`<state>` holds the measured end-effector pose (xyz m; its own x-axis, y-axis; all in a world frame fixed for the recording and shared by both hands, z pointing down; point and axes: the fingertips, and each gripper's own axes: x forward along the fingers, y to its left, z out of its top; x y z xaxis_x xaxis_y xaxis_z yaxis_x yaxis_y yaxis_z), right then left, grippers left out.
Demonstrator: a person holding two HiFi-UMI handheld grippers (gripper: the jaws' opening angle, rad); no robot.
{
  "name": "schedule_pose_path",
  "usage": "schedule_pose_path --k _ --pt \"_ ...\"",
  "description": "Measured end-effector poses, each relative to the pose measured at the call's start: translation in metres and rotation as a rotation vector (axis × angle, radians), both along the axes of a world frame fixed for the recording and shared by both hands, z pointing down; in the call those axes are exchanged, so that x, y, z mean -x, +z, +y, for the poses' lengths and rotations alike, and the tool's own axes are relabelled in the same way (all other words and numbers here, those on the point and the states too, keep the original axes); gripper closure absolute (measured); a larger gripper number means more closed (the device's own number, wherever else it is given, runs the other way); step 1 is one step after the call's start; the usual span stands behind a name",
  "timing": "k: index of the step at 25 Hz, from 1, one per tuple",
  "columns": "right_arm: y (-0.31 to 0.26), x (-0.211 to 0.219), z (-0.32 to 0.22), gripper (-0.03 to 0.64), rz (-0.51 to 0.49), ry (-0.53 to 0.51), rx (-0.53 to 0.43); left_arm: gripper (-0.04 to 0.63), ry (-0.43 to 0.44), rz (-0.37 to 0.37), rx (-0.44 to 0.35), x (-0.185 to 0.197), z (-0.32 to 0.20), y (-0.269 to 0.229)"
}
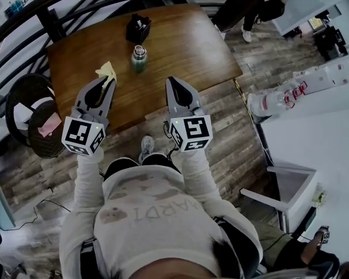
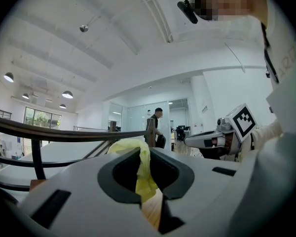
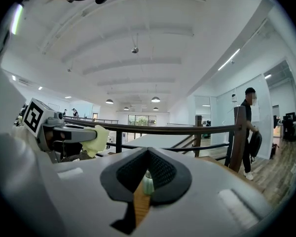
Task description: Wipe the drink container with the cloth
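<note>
Cloth (image 1: pixel 107 71) for the wiping, a small yellow one, is pinched in the left gripper (image 1: pixel 106 81). Its jaws are pressed together on the fabric, and in the left gripper view a fold of it hangs down between them. The right gripper (image 1: pixel 174 83) has its jaws closed on each other with nothing between them. In the right gripper view the drink container (image 3: pixel 147 180) shows only far off, through the small gap under the tips.

The drink container is a green bottle with a metal cap. It stands upright on the wooden table (image 1: pixel 189 42), beyond both grippers and well apart from them. A black box (image 1: pixel 138 28) stands near it, farther from the person. Both grippers are held over the near edge of the table, side by side.

The step in hand seems to be the approach: the cloth is taken, but the bottle is not yet touched. The next move probably asks the right gripper to open and take the bottle by its body, so that it does not tip. The left gripper should then bring the cloth against the side of the bottle and rub.
</note>
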<state>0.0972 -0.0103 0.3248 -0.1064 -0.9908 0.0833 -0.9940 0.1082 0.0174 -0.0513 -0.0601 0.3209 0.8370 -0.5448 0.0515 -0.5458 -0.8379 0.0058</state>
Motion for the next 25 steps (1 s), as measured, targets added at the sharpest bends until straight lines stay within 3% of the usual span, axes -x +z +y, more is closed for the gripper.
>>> schedule_pose_path --k 25 --pt "-0.034 0.017 0.051 0.606 0.005 0.087 -0.116 0.566 -0.004 0.055 -0.054 0.041 0.035 -0.027"
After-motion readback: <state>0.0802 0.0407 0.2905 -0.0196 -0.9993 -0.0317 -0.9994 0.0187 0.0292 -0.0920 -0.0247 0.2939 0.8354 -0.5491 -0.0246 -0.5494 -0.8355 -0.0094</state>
